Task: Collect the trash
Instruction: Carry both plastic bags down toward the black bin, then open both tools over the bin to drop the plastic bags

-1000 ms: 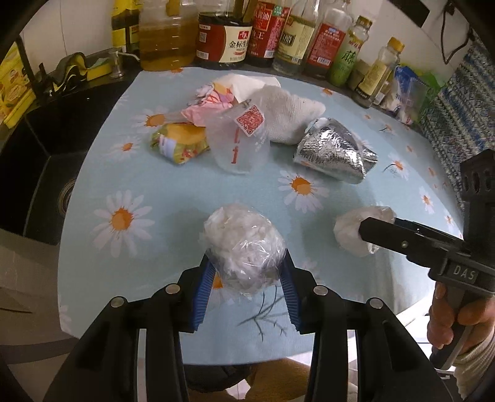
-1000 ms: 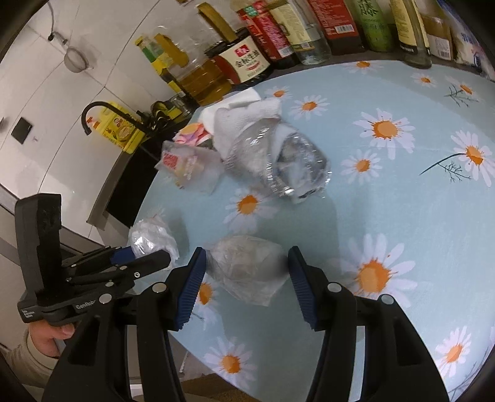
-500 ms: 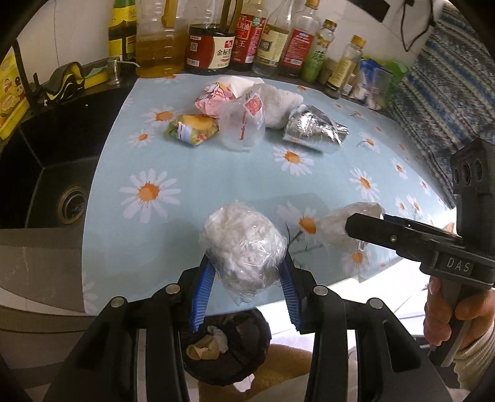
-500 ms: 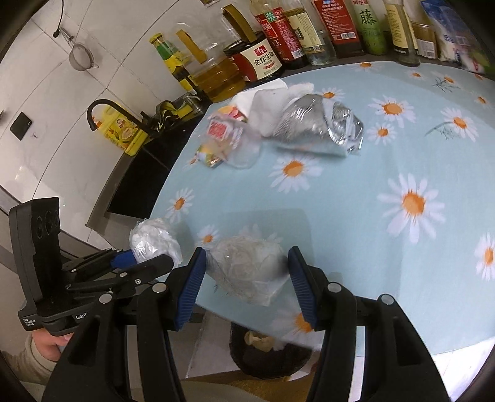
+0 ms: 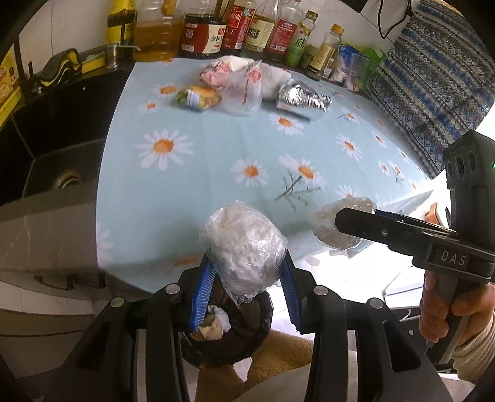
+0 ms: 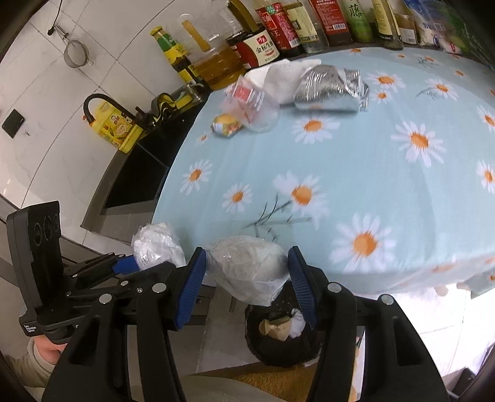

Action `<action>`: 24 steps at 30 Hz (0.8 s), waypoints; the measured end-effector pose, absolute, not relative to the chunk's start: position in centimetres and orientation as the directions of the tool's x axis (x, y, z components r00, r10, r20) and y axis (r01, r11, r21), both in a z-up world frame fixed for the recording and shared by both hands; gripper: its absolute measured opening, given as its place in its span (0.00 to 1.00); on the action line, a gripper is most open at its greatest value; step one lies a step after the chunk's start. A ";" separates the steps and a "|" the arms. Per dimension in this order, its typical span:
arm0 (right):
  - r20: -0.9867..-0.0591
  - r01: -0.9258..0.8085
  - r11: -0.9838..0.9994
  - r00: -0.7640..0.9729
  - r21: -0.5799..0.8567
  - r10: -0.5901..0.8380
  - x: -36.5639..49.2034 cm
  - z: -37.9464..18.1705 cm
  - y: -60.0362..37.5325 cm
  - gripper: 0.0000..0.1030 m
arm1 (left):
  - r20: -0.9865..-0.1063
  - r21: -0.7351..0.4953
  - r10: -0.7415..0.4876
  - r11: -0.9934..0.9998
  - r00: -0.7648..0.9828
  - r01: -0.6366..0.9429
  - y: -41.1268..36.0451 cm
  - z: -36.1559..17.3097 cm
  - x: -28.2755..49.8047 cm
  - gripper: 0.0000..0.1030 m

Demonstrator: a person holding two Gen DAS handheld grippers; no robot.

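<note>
We hold a white wad [image 5: 244, 244] clamped in our left gripper [image 5: 246, 289] and a cloudy bag [image 6: 249, 267] pinched in our right gripper [image 6: 247, 283], both past the table [image 5: 216, 160] edge. Directly below them sits the bin [image 6: 283, 343] (dark-lined, scraps already inside). More trash [image 5: 244, 86] lies at the table's far end, near the bottles [image 5: 235, 27].

Trash bin [image 5: 229, 334] on the floor just before the table's [image 5: 216, 173] near edge, litter pile [image 5: 247, 86] at its far side.
</note>
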State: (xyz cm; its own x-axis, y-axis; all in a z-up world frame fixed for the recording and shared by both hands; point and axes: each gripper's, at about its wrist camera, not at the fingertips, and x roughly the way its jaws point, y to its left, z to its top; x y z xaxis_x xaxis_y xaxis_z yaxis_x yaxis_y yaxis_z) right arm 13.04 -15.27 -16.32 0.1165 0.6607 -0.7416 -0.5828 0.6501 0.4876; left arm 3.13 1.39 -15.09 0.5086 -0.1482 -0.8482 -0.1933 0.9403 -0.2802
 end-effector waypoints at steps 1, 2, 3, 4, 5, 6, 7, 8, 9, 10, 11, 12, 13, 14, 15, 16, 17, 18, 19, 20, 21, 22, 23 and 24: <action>-0.745 -0.581 0.654 0.118 0.484 0.656 12.5 -16.4 -15.2 0.53 | -0.849 -0.284 -0.154 0.939 0.506 -0.192 1.5 -15.3 2.8 0.38; -0.749 -0.576 0.659 0.116 0.484 0.652 12.0 -16.6 -15.1 0.53 | -0.849 -0.289 -0.160 0.938 0.503 -0.190 1.6 -15.4 2.3 0.38; -0.751 -0.572 0.661 0.114 0.485 0.650 11.7 -16.8 -15.1 0.53 | -0.850 -0.294 -0.167 0.937 0.500 -0.187 1.7 -15.5 1.9 0.38; -0.756 -0.567 0.667 0.114 0.484 0.645 11.2 -17.0 -15.0 0.53 | -0.851 -0.297 -0.173 0.937 0.496 -0.182 1.8 -15.7 1.5 0.38; -0.759 -0.565 0.670 0.113 0.482 0.641 10.8 -17.2 -15.0 0.53 | -0.852 -0.298 -0.177 0.938 0.492 -0.179 1.8 -15.8 1.2 0.38; -0.764 -0.560 0.675 0.112 0.480 0.636 10.4 -17.5 -15.0 0.53 | -0.854 -0.300 -0.182 0.938 0.487 -0.176 1.9 -16.0 1.0 0.38; -0.768 -0.554 0.680 0.110 0.480 0.632 10.0 -17.7 -15.0 0.53 | -0.856 -0.301 -0.186 0.938 0.482 -0.174 1.9 -16.2 0.7 0.38; -0.770 -0.550 0.683 0.108 0.480 0.628 9.7 -17.9 -15.0 0.54 | -0.859 -0.302 -0.191 0.938 0.475 -0.170 2.0 -16.4 0.4 0.38; -0.775 -0.544 0.689 0.106 0.479 0.623 9.3 -18.2 -15.0 0.53 | -0.862 -0.302 -0.194 0.939 0.468 -0.166 2.0 -16.7 0.1 0.38; -0.780 -0.540 0.694 0.105 0.477 0.617 8.9 -18.5 -15.0 0.54 | -0.864 -0.302 -0.197 0.939 0.464 -0.165 2.0 -16.9 -0.1 0.38; -0.785 -0.534 0.700 0.104 0.474 0.610 8.5 -18.8 -15.0 0.54 | -0.867 -0.304 -0.201 0.939 0.457 -0.163 2.0 -17.1 -0.4 0.38; -0.789 -0.528 0.705 0.102 0.474 0.606 8.3 -19.1 -15.1 0.54 | -0.869 -0.306 -0.206 0.938 0.451 -0.161 2.0 -17.4 -0.6 0.38; -0.792 -0.523 0.709 0.099 0.474 0.603 8.0 -19.4 -15.1 0.54 | -0.870 -0.308 -0.210 0.938 0.446 -0.159 2.0 -17.6 -0.8 0.38; -0.795 -0.517 0.712 0.096 0.474 0.599 7.8 -19.6 -15.1 0.54 | -0.872 -0.310 -0.214 0.938 0.439 -0.158 2.0 -17.9 -0.9 0.38; -0.799 -0.512 0.717 0.093 0.474 0.595 7.6 -20.0 -15.1 0.54 | -0.874 -0.312 -0.219 0.937 0.434 -0.157 2.0 -18.1 -1.0 0.38; -0.803 -0.507 0.721 0.091 0.472 0.590 7.4 -20.3 -15.2 0.54 | -0.877 -0.315 -0.224 0.936 0.426 -0.156 1.9 -18.4 -1.2 0.38; -0.809 -0.500 0.727 0.086 0.470 0.582 7.2 -20.7 -15.2 0.54 | -0.881 -0.315 -0.227 0.936 0.416 -0.156 1.8 -18.9 -1.4 0.38; -0.812 -0.494 0.731 0.081 0.471 0.578 7.2 -21.0 -15.1 0.54 | -0.883 -0.316 -0.230 0.936 0.409 -0.156 1.7 -19.2 -1.5 0.38; -0.815 -0.487 0.734 0.075 0.472 0.574 7.2 -21.3 -15.1 0.54 | -0.886 -0.317 -0.232 0.935 0.403 -0.158 1.7 -19.6 -1.6 0.38; -0.821 -0.482 0.739 0.068 0.471 0.567 7.0 -21.8 -15.1 0.54 | -0.888 -0.316 -0.232 0.935 0.396 -0.161 1.6 -19.9 -1.7 0.38; -0.826 -0.480 0.743 0.066 0.466 0.560 6.9 -22.0 -15.1 0.54 | -0.891 -0.316 -0.234 0.934 0.389 -0.163 1.6 -20.2 -1.8 0.38; -0.831 -0.482 0.747 0.067 0.457 0.552 6.8 -22.3 -15.1 0.54 | -0.894 -0.320 -0.238 0.932 0.378 -0.169 1.6 -20.7 -1.8 0.38; -0.835 -0.486 0.750 0.069 0.449 0.545 6.8 -22.5 -14.9 0.54 | -0.897 -0.320 -0.239 0.931 0.372 -0.173 1.6 -20.9 -1.8 0.38; -0.840 -0.489 0.752 0.065 0.443 0.538 6.7 -22.8 -14.8 0.54 | -0.900 -0.321 -0.242 0.930 0.363 -0.177 1.5 -21.3 -1.8 0.38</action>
